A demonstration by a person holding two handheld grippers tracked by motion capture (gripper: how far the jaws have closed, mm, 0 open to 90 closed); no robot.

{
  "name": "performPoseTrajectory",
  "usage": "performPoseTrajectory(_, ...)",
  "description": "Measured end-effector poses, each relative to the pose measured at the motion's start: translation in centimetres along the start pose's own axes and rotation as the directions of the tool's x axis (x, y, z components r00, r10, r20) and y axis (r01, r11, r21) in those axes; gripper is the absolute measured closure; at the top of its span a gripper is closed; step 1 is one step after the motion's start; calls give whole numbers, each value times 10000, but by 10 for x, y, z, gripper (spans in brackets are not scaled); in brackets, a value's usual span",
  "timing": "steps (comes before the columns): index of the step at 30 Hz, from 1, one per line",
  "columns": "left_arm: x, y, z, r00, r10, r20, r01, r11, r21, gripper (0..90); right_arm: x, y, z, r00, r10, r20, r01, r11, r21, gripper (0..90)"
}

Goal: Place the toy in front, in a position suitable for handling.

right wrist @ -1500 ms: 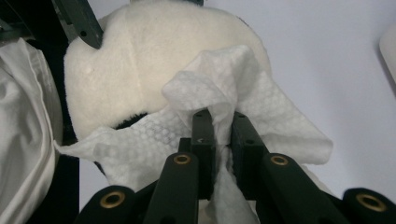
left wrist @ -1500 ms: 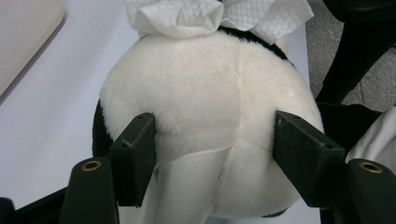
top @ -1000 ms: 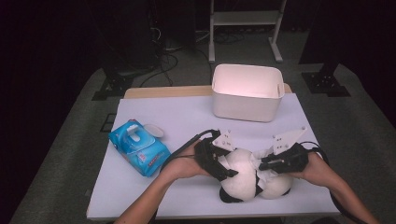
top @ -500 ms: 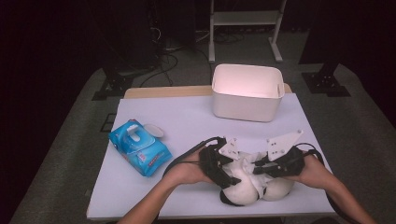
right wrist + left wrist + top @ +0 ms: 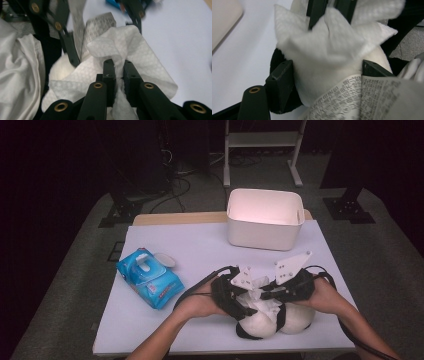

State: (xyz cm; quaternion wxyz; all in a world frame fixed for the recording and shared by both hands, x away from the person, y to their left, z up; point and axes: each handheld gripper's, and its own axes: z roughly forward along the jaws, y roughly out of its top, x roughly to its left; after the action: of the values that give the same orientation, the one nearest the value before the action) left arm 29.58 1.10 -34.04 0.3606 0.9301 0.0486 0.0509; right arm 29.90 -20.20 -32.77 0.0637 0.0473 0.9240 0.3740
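One soft toy lies at the near edge of the surface. Left gripper has just squeezed tighter around it. Right gripper pinches one wipe, now lifted higher.

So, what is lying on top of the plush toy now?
A white wipe lies crumpled over the plush toy. The right tongs pinch a fold of it, and the left tongs grip the toy. The part of the toy under the wipe is hidden.
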Motion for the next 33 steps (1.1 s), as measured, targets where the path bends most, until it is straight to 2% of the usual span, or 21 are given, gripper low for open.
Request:
performPoseTrajectory(4, 2, -2, -6, 9999, 74, -115, -74, 10000, 8, 271, -8, -21, -7, 9977, 603, 319, -607, 9981, 94, 816)
performPoseTrajectory(5, 2, -3, -7, 9998, 156, -95, -156, 9999, -10, 320, -11, -26, -8, 9963, 776, 382, -781, 9969, 107, 816)
performPoseTrajectory(7, 3, -6, -9, 9999, 120, -95, -120, 9999, 19, 362, -13, -38, -8, 9927, 1041, 602, -1065, 9936, 370, 814)
performPoseTrajectory(10, 6, -9, -6, 10000, -11, 39, 11, 10000, -4, 383, -13, -46, -10, 9899, 1297, 575, -1308, 9913, 155, 814)
performPoseTrajectory(13, 11, -11, -1, 9997, -86, -228, 88, 9999, 69, 393, -8, -42, -10, 9920, 974, 799, -996, 9948, 233, 814)
performPoseTrajectory(17, 21, -16, 6, 9974, -526, -500, 530, 9986, 58, 395, -1, -32, -4, 9959, 686, 584, -702, 9972, 271, 813)
performPoseTrajectory(21, 28, -20, 3, 9962, -641, -582, 651, 9977, 162, 394, 4, -19, 6, 9982, 208, 554, -232, 9988, 424, 812)
performPoseTrajectory(25, 30, -26, -10, 9942, -758, -756, 747, 9970, -179, 404, 0, -20, 7, 9982, 324, 509, -346, 9985, 430, 812)
performPoseTrajectory(27, 33, -29, -11, 9928, -826, -870, 818, 9966, -130, 407, 1, -21, 6, 9982, 367, 478, -385, 9985, 387, 812)
performPoseTrajectory(30, 37, -33, -5, 9915, -999, -831, 987, 9949, -186, 408, 7, -16, 7, 9980, 107, 621, -139, 9986, 507, 812)
performPoseTrajectory(33, 39, -33, -1, 9923, -1043, -664, 1030, 9944, -224, 415, 14, -8, 13, 9986, -225, 476, 195, 9979, 616, 812)
